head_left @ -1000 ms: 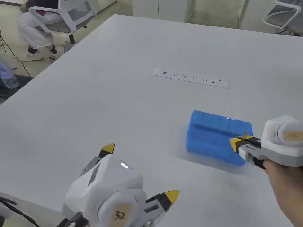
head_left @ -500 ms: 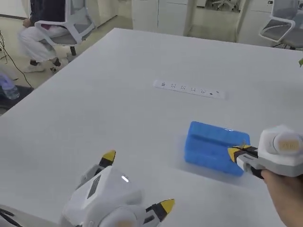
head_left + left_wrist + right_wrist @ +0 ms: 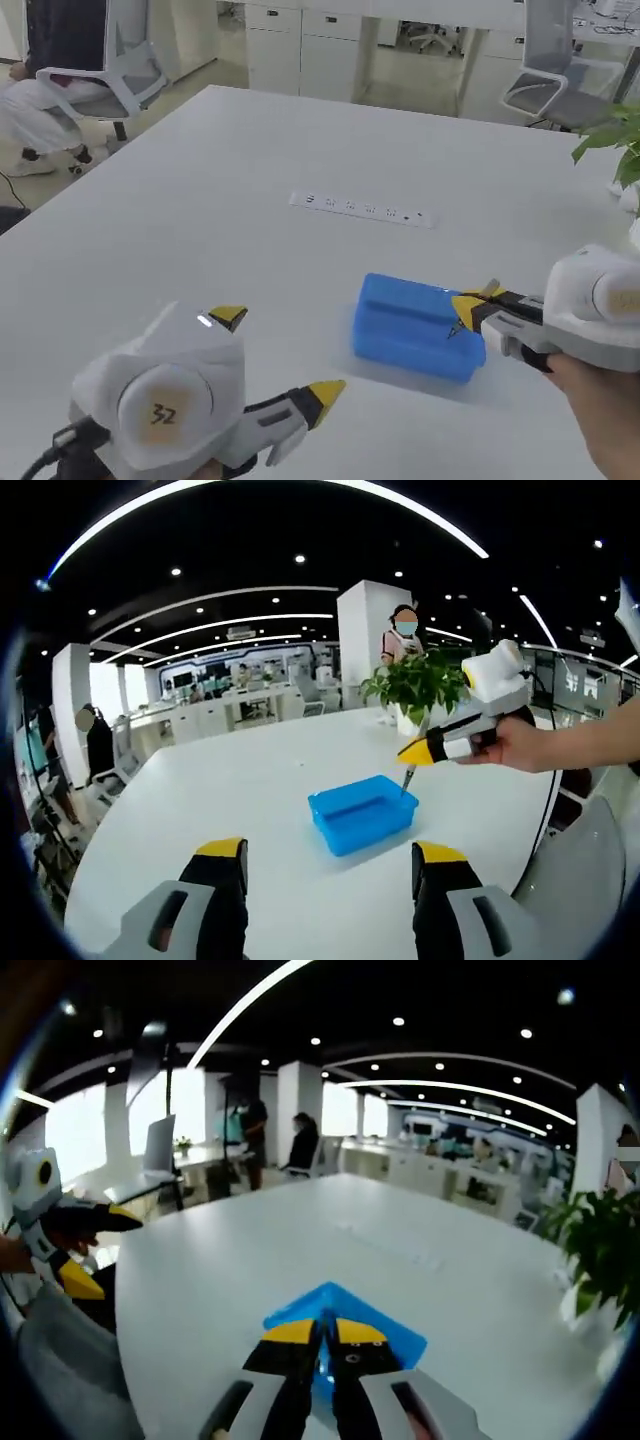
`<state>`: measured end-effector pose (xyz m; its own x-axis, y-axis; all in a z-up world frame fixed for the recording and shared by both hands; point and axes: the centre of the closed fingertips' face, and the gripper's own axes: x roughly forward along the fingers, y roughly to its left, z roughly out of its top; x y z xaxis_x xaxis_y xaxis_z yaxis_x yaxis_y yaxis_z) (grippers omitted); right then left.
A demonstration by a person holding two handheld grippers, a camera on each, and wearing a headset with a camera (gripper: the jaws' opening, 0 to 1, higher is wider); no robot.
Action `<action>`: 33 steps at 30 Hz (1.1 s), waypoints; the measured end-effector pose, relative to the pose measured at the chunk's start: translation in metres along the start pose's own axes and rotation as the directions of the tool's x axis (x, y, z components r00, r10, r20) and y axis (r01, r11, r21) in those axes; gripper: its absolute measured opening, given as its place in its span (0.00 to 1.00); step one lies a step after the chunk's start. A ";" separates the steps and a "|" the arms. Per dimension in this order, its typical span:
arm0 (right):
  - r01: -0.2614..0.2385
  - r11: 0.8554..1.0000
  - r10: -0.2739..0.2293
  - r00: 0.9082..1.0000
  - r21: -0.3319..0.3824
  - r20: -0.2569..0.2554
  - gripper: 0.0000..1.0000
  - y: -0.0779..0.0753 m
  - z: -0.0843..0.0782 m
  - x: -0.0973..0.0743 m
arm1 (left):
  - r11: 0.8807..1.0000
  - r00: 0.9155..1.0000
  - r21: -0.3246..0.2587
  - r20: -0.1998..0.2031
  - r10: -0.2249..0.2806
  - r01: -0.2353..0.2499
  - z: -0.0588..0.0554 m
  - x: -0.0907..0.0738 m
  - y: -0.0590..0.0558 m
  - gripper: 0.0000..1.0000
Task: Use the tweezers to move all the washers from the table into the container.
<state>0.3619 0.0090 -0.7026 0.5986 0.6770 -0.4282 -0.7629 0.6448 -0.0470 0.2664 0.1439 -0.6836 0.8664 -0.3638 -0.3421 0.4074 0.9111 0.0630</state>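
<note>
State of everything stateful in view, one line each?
Blue container: upright, open-topped, on the table; contents unclear.
Tweezers: gripped, tips pointing down at the blue container.
Right hand-held gripper: shut on the tweezers.
Left hand-held gripper: open, empty, above the table.

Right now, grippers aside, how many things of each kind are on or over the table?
Blue rectangular plastic container: 1
White power strip: 1
Green leafy potted plant: 1
Thin tweezers, held in the right gripper: 1
Total: 4
</note>
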 end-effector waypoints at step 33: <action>-0.452 0.836 0.401 0.890 -0.310 -0.216 0.03 0.119 -0.020 -0.046 | 0.611 0.667 0.307 -0.128 -0.734 0.730 0.048 0.006 -0.136 0.04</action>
<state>0.2380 0.0473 -0.7067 0.1738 0.7847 -0.5950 -0.9845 0.1231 -0.1252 0.2303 0.0089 -0.6491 0.2426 -0.8863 -0.3945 0.9699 0.2312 0.0768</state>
